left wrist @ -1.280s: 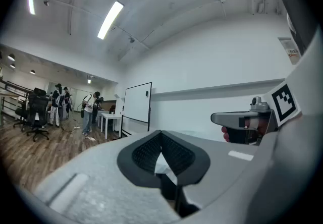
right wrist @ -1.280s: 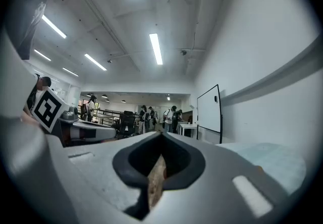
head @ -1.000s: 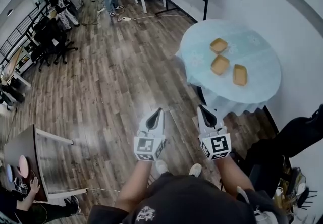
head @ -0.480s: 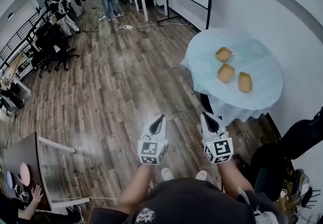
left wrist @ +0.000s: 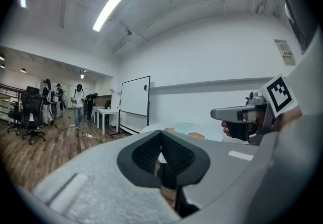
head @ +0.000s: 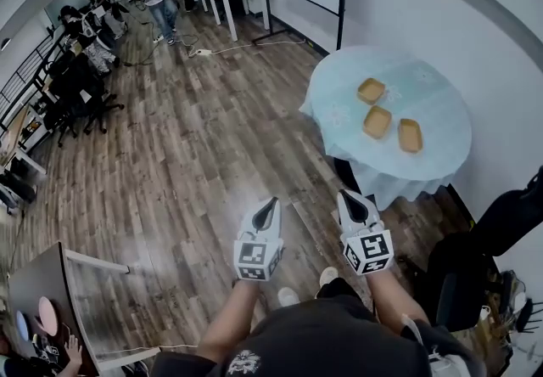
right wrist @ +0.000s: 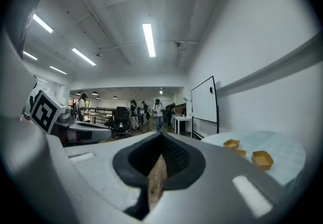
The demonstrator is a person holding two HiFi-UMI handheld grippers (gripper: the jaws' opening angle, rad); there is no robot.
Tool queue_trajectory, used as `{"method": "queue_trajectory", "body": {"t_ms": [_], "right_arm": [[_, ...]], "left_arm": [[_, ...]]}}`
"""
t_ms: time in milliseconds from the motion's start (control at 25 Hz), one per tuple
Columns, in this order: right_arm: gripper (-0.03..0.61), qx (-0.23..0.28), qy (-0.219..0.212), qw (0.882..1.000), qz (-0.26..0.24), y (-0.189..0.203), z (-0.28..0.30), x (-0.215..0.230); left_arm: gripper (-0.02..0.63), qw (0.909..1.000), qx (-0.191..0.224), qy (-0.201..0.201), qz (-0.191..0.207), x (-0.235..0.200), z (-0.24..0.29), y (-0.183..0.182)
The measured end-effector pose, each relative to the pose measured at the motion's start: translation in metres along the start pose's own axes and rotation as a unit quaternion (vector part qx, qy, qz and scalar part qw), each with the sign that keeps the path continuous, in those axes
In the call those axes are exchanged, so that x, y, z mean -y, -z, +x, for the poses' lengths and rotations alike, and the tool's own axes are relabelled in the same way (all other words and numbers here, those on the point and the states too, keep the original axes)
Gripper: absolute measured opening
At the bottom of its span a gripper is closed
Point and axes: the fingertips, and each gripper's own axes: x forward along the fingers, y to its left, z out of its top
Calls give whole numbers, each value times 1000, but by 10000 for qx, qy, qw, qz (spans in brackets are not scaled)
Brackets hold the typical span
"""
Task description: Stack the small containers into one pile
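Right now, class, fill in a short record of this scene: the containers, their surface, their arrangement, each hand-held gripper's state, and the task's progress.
containers: three small tan open containers: far container, middle container, near container
surface: round table with pale blue cloth
arrangement: loose row, none stacked
left hand-held gripper: shut, empty, over the wooden floor
right hand-held gripper: shut, empty, short of the table
progress: stacking not begun

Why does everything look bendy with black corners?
Head view: the wide lens curves the wooden floor around the round pale-blue table. Left gripper view: black corners ring the picture; the long ceiling light glares white. Right gripper view: same black ring; the small tan containers look tiny.
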Motion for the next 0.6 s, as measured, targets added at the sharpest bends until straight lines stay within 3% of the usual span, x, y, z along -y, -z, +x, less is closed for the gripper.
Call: {"method": "queue_trajectory", "body": {"t_ms": [240, 600], "right_arm": [[2, -96, -20, 9998, 158, 4, 27, 34], [2, -78, 47, 10000, -8, -1, 75, 113]], "left_arm": [[-6, 9998, -91, 128, -99, 9, 45, 3], [-6, 9996, -114, 183, -172, 24, 136, -7]]}}
